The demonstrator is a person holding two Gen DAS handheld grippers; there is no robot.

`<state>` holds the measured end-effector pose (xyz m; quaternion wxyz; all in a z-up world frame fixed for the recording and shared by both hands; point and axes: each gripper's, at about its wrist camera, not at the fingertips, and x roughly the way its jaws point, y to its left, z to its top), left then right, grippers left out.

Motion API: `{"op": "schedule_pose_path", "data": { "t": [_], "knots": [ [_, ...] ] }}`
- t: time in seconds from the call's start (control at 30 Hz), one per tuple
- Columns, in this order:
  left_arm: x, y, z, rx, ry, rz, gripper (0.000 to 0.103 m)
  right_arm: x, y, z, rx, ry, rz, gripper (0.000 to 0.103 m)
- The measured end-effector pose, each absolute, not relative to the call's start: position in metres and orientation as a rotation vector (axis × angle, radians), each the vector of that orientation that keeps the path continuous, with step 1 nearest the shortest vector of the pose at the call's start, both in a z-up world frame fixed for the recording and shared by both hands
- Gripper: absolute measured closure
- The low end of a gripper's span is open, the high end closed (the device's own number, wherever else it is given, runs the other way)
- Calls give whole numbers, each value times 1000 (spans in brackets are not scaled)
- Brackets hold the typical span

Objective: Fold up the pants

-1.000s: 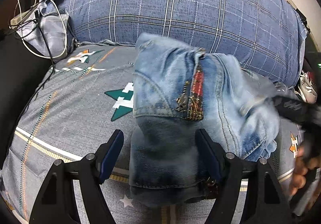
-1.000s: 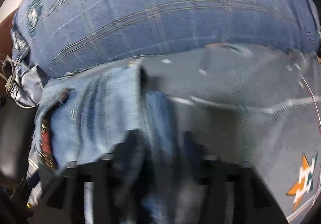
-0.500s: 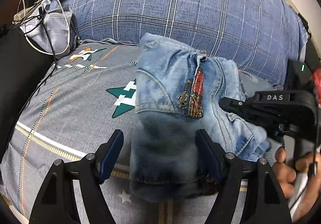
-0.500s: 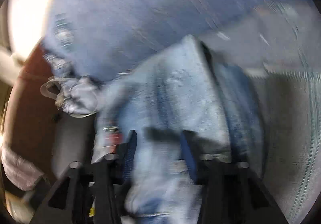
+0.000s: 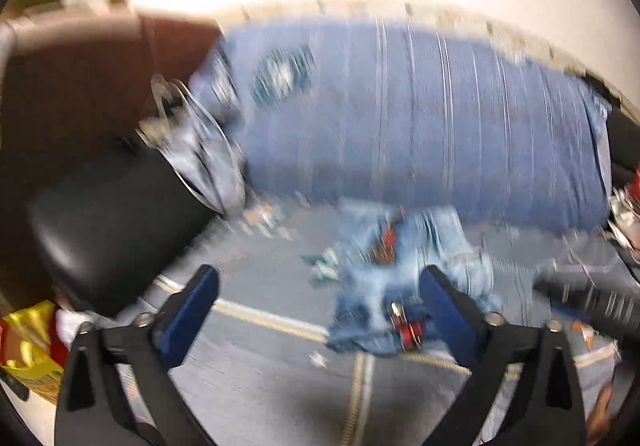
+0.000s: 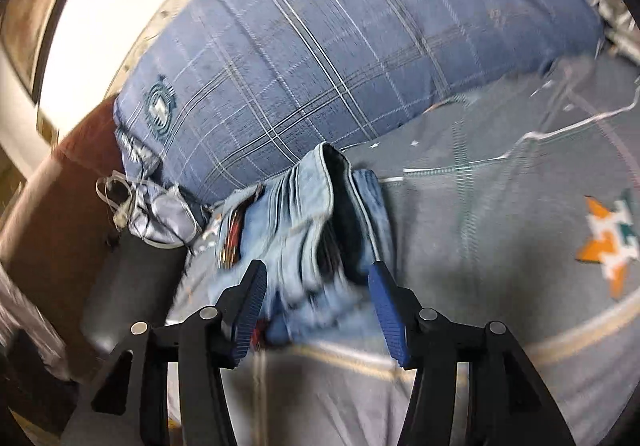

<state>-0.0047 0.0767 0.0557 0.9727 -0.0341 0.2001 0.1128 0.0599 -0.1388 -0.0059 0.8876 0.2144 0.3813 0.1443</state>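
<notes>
The folded light blue jeans (image 5: pixel 384 278) lie in a compact bundle on the grey bedsheet (image 5: pixel 260 294), just in front of a big blue plaid pillow (image 5: pixel 420 126). The jeans also show in the right wrist view (image 6: pixel 304 214), with a red-patterned trim at their left. My left gripper (image 5: pixel 320 310) is open and empty, held back above the sheet near the bundle. My right gripper (image 6: pixel 316 302) is open and empty, its blue pads either side of the bundle's near end without gripping it. The left wrist view is blurred.
A black chair seat (image 5: pixel 112 230) stands at the bed's left edge, with a grey cloth and white cable (image 6: pixel 156 214) beside the pillow (image 6: pixel 320 46). The sheet (image 6: pixel 500 246) with star prints stretches to the right. A yellow wrapper (image 5: pixel 28 342) lies low on the left.
Both grippers have let go of the jeans and pulled back and upward. The jeans now lie folded on the sheet, farther from both cameras.
</notes>
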Motion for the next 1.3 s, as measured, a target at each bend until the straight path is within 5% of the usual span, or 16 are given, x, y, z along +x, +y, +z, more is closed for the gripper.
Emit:
{"op": "schedule_pose_path", "data": {
  "t": [0.17, 0.3, 0.73, 1.3],
  "knots": [
    [-46, 67, 91, -13, 293, 254, 0, 12, -135, -7, 401, 756, 309, 41],
    [-58, 69, 100, -60, 375, 215, 0, -10, -115, -5, 346, 746, 335, 36],
    [-62, 64, 72, -61, 545, 136, 0, -57, -83, 9, 135, 655, 323, 24],
    [-45, 63, 49, -74, 633, 102, 0, -46, -74, -15, 111, 739, 300, 22]
  ]
}}
